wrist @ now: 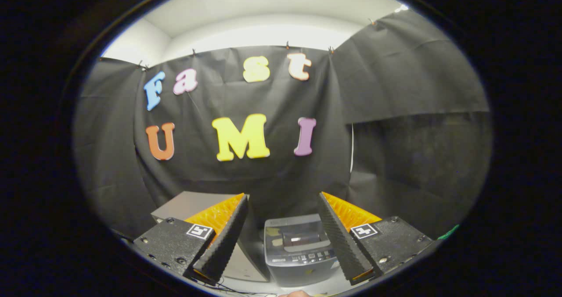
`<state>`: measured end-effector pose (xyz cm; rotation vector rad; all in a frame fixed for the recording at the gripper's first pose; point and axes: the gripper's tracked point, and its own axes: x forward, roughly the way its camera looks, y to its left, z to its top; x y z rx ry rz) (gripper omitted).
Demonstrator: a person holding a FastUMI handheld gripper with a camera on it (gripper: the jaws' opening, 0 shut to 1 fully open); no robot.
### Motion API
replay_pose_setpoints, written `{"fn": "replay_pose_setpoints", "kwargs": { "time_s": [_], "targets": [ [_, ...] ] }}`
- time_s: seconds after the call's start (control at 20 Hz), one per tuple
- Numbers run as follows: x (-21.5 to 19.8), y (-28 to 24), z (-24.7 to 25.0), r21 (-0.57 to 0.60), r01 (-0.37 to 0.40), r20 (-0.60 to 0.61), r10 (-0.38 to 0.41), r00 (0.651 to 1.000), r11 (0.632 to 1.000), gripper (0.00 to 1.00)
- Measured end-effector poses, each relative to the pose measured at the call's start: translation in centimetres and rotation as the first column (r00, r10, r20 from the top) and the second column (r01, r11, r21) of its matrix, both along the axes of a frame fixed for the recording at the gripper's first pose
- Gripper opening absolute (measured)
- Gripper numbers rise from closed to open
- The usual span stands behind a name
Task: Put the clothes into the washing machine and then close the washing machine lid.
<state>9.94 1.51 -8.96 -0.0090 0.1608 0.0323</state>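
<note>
A small grey toy washing machine [297,248] stands on the table below me, between my two fingers and a little beyond them. Its lid looks down, with a dark window and a row of buttons along the front panel. My gripper [283,198] is open, held high above the table, with nothing between its fingers. The left finger [226,240] and the right finger [340,240] frame the machine. A bit of green cloth [448,232] peeks out past the right finger; I cannot tell what it is.
A grey box or board [193,205] stands behind the left finger, to the left of the machine. Thin cables [232,288] lie on the pale table [325,286] near the front edge. A fingertip of a hand [295,294] shows at the very bottom. Black cloth walls surround the booth.
</note>
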Motion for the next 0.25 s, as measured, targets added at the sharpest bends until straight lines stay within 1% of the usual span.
{"fn": "replay_pose_setpoints", "kwargs": {
  "time_s": [0.25],
  "targets": [
    [-3.9,-2.7,5.0,0.012,-0.036,0.080,0.035,0.996,0.999,0.99]
  ]
}}
